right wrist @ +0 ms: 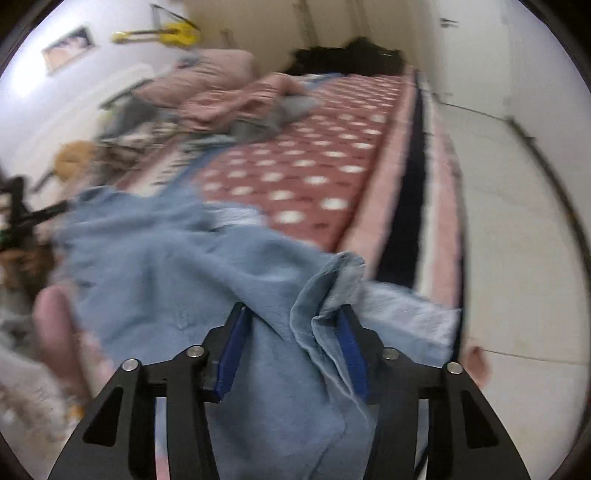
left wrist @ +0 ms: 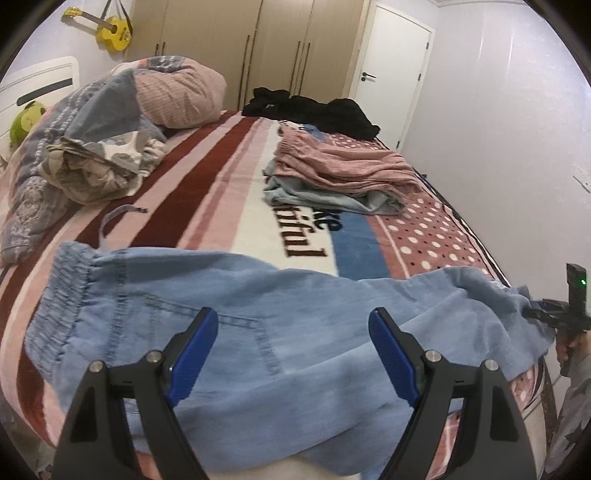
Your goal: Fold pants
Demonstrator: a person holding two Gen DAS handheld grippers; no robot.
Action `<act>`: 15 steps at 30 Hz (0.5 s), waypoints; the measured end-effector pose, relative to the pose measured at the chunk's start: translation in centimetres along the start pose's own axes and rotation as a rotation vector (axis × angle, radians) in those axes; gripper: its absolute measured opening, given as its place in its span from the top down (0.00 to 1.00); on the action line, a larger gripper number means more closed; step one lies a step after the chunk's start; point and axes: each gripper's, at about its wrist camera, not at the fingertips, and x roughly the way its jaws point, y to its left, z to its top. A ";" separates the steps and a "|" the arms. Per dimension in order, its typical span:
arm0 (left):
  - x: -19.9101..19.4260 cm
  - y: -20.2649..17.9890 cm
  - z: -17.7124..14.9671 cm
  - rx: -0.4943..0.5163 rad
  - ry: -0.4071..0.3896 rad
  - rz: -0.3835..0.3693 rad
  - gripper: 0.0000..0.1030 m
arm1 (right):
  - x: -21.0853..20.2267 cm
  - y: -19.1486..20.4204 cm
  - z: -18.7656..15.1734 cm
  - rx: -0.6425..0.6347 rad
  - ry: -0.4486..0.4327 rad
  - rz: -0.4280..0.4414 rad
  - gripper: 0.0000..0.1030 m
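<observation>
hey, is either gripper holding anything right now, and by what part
The right gripper has the leg end of the blue pants between its fingers, though the blur hides whether it is clamped. The left gripper is open, holding nothing.

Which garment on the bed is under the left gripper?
The light blue denim pants, spread across the near edge of the bed. The left gripper hangs open above them. The pink pants and black clothes lie farther back.

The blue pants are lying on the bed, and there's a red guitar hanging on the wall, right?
Almost. The blue pants do lie on the bed, but the guitar on the wall is yellow, not red. The left wrist view shows it clearly, up in the top left corner.
</observation>
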 end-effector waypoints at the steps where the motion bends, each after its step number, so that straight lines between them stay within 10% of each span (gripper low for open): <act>1: 0.0 -0.5 0.1 0.007 0.001 -0.003 0.21 | 0.3 -0.3 0.2 0.016 -0.008 -0.016 0.42; 6: 0.6 -3.8 0.8 0.068 0.013 -0.051 0.21 | 1.6 -1.3 0.3 0.030 0.007 0.027 0.41; 10: 1.5 -7.9 1.8 0.140 0.017 -0.128 0.21 | 0.6 1.0 -0.5 -0.075 -0.023 0.011 0.92; 15: 4.5 -15.2 2.5 0.270 0.054 -0.256 0.21 | -2.3 3.3 -2.6 -0.094 -0.165 -0.145 0.97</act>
